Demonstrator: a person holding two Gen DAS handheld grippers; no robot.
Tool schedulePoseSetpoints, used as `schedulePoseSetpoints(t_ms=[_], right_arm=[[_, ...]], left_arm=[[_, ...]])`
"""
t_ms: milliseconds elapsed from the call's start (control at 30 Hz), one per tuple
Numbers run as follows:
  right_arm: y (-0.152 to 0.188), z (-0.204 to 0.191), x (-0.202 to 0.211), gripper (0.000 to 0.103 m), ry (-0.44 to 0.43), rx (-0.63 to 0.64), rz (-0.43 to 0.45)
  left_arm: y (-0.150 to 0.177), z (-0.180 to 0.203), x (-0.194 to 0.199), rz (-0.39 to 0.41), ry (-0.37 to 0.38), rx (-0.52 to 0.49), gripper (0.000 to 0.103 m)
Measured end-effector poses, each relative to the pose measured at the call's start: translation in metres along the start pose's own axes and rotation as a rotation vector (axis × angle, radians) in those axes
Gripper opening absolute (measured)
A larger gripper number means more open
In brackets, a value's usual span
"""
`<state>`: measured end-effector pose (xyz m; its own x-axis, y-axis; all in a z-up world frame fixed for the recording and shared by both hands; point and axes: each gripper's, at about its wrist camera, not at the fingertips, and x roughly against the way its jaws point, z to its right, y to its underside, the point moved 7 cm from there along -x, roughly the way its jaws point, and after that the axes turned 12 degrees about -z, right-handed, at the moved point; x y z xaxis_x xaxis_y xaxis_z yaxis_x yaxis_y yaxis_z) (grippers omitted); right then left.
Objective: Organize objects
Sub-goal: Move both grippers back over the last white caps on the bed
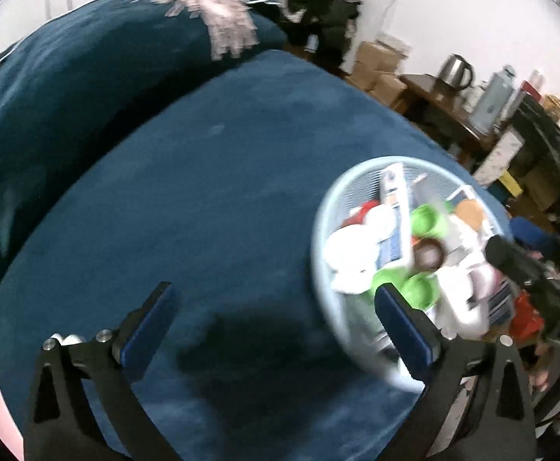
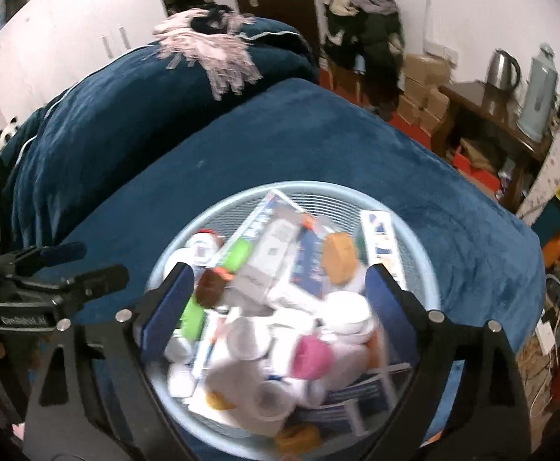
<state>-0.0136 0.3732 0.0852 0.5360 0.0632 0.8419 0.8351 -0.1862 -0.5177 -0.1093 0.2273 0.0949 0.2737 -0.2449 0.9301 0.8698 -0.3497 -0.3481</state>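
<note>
A light blue mesh basket (image 2: pixel 237 203) stands on the blue blanket, full of white bottles, boxes, green-capped bottles and a pink-capped bottle (image 2: pixel 312 357). It also shows at the right of the left wrist view (image 1: pixel 327 207). My right gripper (image 2: pixel 280 280) is open and empty, hovering right over the basket's contents. My left gripper (image 1: pixel 276 299) is open and empty above the bare blanket, its right finger in front of the basket's near rim. The right gripper's black body (image 1: pixel 525 269) shows beyond the basket in the left wrist view.
The blue blanket (image 1: pixel 203 192) covers the bed, with a folded dark blue quilt (image 2: pixel 126 107) and a pink fringed scarf (image 2: pixel 210 50) at the back. A wooden table with a kettle (image 2: pixel 502 65) and a thermos (image 2: pixel 539 92) stands to the right, past cardboard boxes.
</note>
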Motion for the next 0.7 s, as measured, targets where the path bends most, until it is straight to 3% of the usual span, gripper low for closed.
schedulePoseSetpoints(t_ms=[200, 333, 467, 700], right_arm=[[0.003, -0.073, -0.008, 0.098, -0.082, 0.13, -0.018], [0.015, -0.135, -0.023, 0.098, -0.138, 0.251, -0.057], [0.035, -0.196, -0.054, 0.098, -0.184, 0.375, -0.126], [0.067, -0.269, -0.124, 0.097, -0.268, 0.458, -0.282]], left_arm=[[0.033, -0.081, 0.008, 0.006, -0.04, 0.156, 0.102], [0.066, -0.148, 0.001, -0.012, -0.058, 0.318, 0.102], [0.096, -0.207, -0.003, -0.038, -0.115, 0.41, 0.102], [0.139, -0.278, -0.016, -0.076, -0.168, 0.537, 0.102]])
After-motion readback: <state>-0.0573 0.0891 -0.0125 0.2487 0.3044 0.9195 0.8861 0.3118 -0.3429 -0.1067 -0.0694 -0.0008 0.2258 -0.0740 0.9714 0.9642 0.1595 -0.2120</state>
